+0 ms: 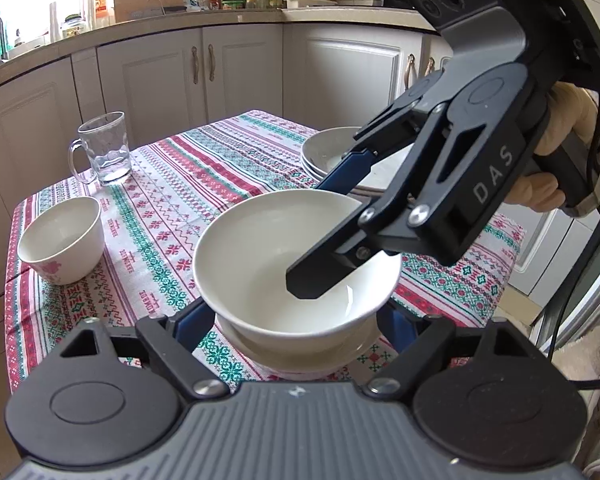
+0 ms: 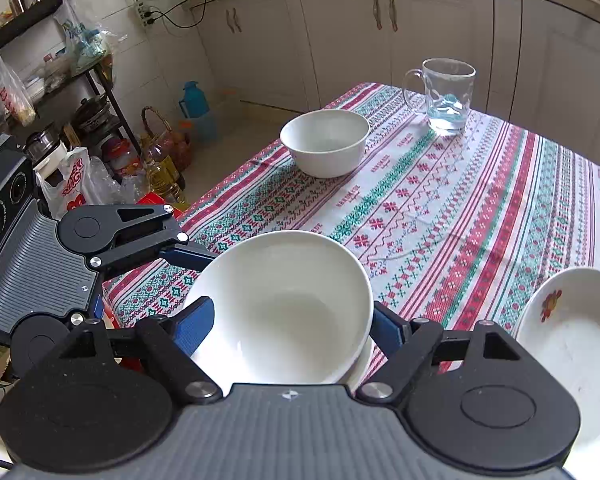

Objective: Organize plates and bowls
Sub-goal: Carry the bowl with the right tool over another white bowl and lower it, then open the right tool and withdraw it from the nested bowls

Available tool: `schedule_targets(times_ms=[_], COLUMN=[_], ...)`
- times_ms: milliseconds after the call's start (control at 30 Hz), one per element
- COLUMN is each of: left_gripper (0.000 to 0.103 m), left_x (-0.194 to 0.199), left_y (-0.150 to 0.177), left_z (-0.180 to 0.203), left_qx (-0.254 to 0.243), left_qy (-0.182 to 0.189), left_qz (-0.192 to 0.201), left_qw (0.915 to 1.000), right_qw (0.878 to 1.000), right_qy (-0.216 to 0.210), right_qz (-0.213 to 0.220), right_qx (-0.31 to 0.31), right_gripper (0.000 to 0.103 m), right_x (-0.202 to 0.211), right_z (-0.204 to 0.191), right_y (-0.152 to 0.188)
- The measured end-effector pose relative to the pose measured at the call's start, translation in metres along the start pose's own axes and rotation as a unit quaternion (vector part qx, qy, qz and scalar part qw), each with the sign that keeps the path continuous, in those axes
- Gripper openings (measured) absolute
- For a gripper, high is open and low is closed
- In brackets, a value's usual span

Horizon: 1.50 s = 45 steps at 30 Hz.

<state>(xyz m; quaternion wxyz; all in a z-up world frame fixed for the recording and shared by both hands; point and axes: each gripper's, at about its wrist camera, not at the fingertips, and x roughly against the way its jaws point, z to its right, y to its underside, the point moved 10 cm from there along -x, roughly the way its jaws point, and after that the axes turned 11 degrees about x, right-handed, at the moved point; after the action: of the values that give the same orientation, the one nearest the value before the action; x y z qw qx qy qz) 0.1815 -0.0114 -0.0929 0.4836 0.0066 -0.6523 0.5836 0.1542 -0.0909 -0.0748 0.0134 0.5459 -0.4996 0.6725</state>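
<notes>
White glazed ceramic sits between both pairs of tongs. The right gripper (image 2: 288,326) straddles the large bowl (image 2: 284,304), its blue pads (image 2: 194,326) just outside the rim on either side; whether they press on the wall I cannot tell. In the left wrist view the same gripper reaches over the bowl from above, one black finger hanging inside it and the other beyond the far rim. The left gripper (image 1: 296,322) comes in low, jaws apart, flanking the small saucer (image 1: 300,354) on which the bowl stands; no pad visibly touches either piece.

Judgement: the step in hand looks like separating the bowl from the saucer. To do it well, one gripper should bite the bowl's rim squarely and lift straight up while the other steadies the saucer, since glaze on glaze will slide.

Outward: the bowl is deep and round, smooth and glossy, near the table's front edge. A smaller white bowl (image 2: 325,142) with a pink flower print stands well apart at the far corner. A stack of shallow plates (image 1: 328,154) with flower decoration lies to the right. A clear ribbed glass mug (image 2: 444,96) stands near the far edge. The tablecloth (image 2: 460,216) is woven-look cloth, striped in red, green and white, slightly creased.
</notes>
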Motion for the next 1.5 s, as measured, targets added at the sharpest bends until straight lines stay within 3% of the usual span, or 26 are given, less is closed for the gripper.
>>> schedule_targets(times_ms=[1000, 1167, 1500], left_gripper=[0.095, 0.097, 0.098], left_x=[-0.010, -0.006, 0.014], left_y=[0.002, 0.001, 0.000], left_z=[-0.005, -0.003, -0.004], left_qx=[0.017, 0.001, 0.005], left_qy=[0.014, 0.000, -0.011], left_qz=[-0.026, -0.016, 0.003], left_qw=[0.9994, 0.9999, 0.9999], right_qw=[1.000, 1.000, 0.999], right_qy=[-0.008, -0.011, 0.034], right_qz=[-0.003, 0.007, 0.006], right_qx=[-0.009, -0.005, 0.036], right_gripper=[0.087, 0.103, 0.103], right_x=[-0.007, -0.004, 0.003], right_z=[0.004, 0.001, -0.005], right_y=[0.010, 0.009, 0.007])
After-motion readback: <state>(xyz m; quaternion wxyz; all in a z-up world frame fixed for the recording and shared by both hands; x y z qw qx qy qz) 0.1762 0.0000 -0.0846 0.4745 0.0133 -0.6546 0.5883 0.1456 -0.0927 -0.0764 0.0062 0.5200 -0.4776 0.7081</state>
